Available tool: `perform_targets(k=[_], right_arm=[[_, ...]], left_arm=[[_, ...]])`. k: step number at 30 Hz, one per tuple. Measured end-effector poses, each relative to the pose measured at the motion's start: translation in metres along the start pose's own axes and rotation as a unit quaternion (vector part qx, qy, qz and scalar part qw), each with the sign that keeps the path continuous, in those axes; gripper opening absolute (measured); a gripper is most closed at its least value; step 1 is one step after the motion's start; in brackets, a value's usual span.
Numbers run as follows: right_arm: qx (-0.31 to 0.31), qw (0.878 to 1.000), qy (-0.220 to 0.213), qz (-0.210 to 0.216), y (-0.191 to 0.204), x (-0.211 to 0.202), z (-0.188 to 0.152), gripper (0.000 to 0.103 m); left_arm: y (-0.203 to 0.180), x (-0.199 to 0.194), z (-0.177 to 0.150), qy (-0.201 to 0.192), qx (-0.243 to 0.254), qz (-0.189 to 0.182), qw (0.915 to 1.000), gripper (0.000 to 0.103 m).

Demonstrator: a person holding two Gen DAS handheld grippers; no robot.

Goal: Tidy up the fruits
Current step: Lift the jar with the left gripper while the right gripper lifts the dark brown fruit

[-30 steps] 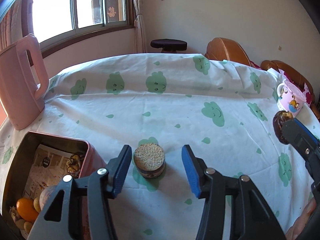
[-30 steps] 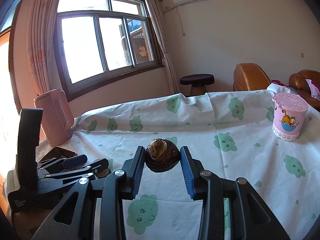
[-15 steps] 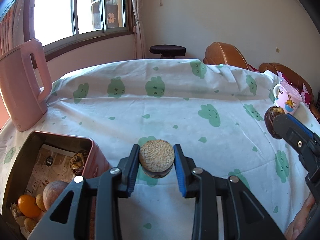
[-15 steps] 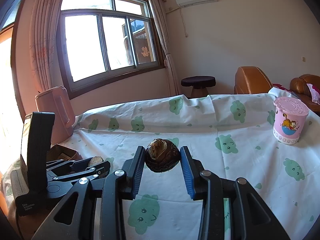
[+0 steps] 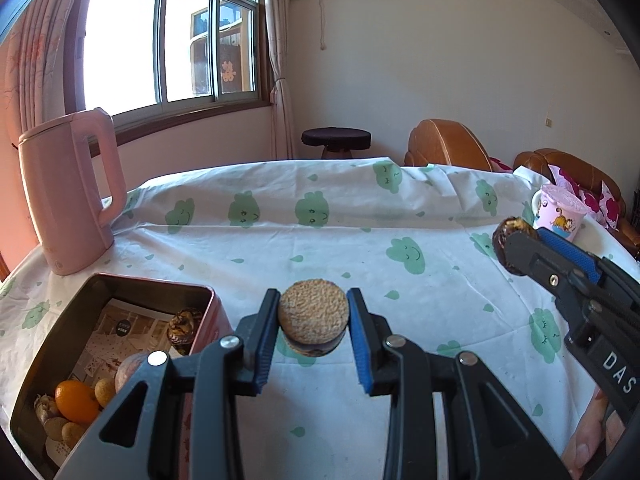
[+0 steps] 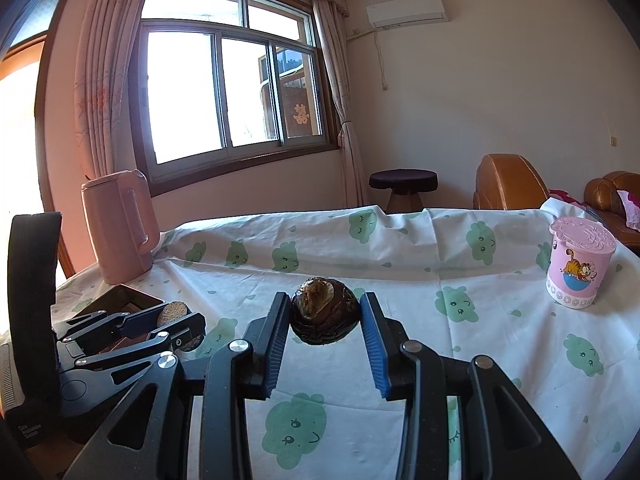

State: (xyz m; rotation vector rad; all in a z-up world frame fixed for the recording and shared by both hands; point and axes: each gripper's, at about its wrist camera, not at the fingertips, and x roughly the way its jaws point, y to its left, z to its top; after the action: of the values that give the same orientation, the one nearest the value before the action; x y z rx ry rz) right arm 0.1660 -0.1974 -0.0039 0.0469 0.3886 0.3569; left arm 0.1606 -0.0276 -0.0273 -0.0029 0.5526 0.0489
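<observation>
At the far left the pink kettle [image 5: 68, 196] stands on the desk [image 5: 360, 248], close enough to the red tin [image 5: 120, 284] that a wide swing toward the tin could knock it. The tin sits at the near left, already holding an orange [image 5: 76, 400], some small pale fruits and a dark fruit against its right wall, so a drop from too high could bounce off them and out. The left tool [image 5: 313, 322] is pinching a round sesame-topped cake [image 5: 313, 314] by its sides, just right of the tin; it looks crumbly and the pads catch only its edges, so a firmer squeeze may break it and a tilt may let it slip. Further right the right tool [image 6: 324, 320] is pinching a dark wrinkled fruit [image 6: 323, 312] above the cloth; its rounded skin could roll out. With both heading for one tin, the tools might collide. The pink cup [image 6: 578, 266] stands far right, well apart.
</observation>
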Motion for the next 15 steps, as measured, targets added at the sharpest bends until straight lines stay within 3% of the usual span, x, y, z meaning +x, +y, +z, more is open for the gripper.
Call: perform_targets(k=[15], right_arm=[[-0.023,0.999,-0.032,-0.005,0.009,-0.012,0.0,0.038]], left_arm=[[0.01,-0.025,-0.008,-0.036,-0.01,-0.001,0.9993,0.035]])
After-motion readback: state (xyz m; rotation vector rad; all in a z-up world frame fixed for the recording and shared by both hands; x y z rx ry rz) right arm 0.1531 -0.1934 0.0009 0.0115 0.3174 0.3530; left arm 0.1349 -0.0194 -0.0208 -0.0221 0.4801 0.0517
